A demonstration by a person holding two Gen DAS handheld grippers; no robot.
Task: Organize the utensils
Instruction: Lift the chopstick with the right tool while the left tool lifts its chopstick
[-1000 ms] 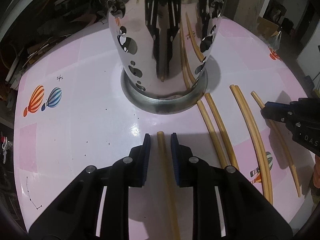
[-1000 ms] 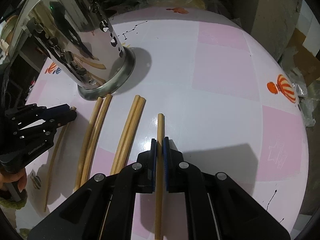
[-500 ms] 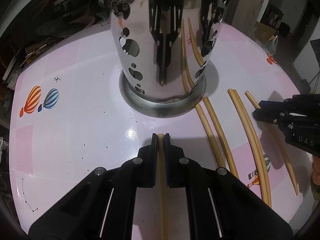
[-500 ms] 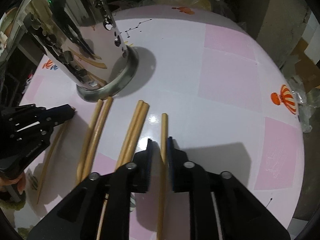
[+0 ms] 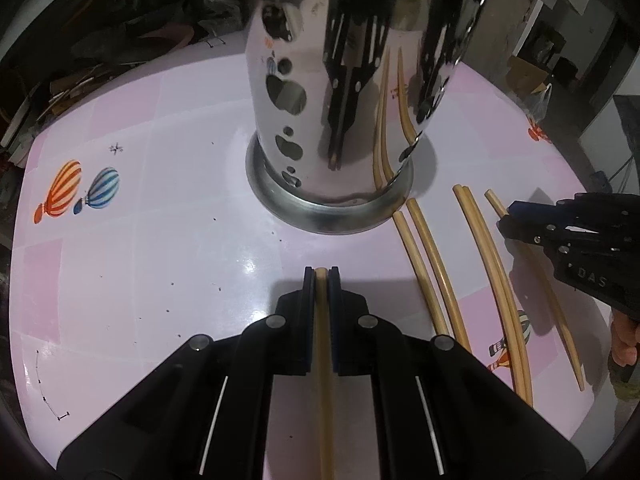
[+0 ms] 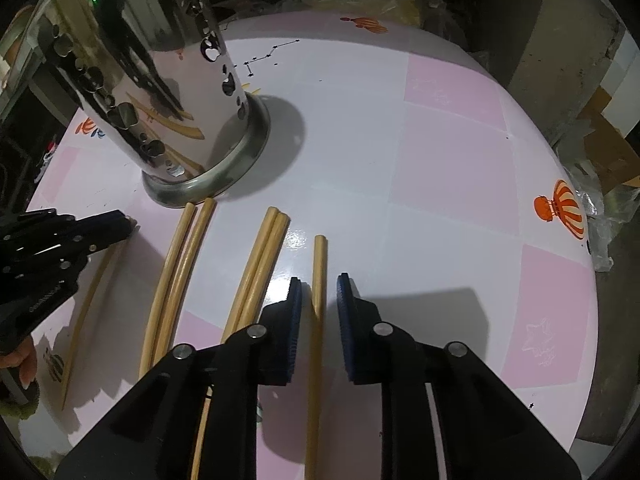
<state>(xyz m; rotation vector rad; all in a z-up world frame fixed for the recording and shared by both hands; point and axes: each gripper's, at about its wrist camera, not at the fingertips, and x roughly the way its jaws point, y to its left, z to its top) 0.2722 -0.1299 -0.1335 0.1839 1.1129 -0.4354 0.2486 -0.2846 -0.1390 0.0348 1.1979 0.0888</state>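
My left gripper [image 5: 321, 273] is shut on a pale wooden chopstick [image 5: 324, 368] that lies on the table, its tip level with the pads. Just ahead stands a shiny perforated steel utensil holder [image 5: 332, 120]. In the right wrist view my right gripper [image 6: 319, 282] straddles another chopstick [image 6: 319, 256]. Its jaws are closing, with gaps still showing on both sides of the stick. Two pairs of chopsticks [image 6: 180, 264] [image 6: 260, 264] lie between the grippers. The left gripper [image 6: 120, 226] shows at the left edge there, and the right gripper [image 5: 508, 216] at the right edge of the left view.
The table [image 5: 160, 240] is round, pink and white, with balloon prints [image 5: 80, 190]. Boxes and clutter lie beyond its edge [image 6: 600, 152]. A hand [image 5: 624, 340] holds the right gripper's handle.
The left gripper closed on its chopstick. The right gripper, earlier shut on its chopstick, let go and its pads now stand apart around it.
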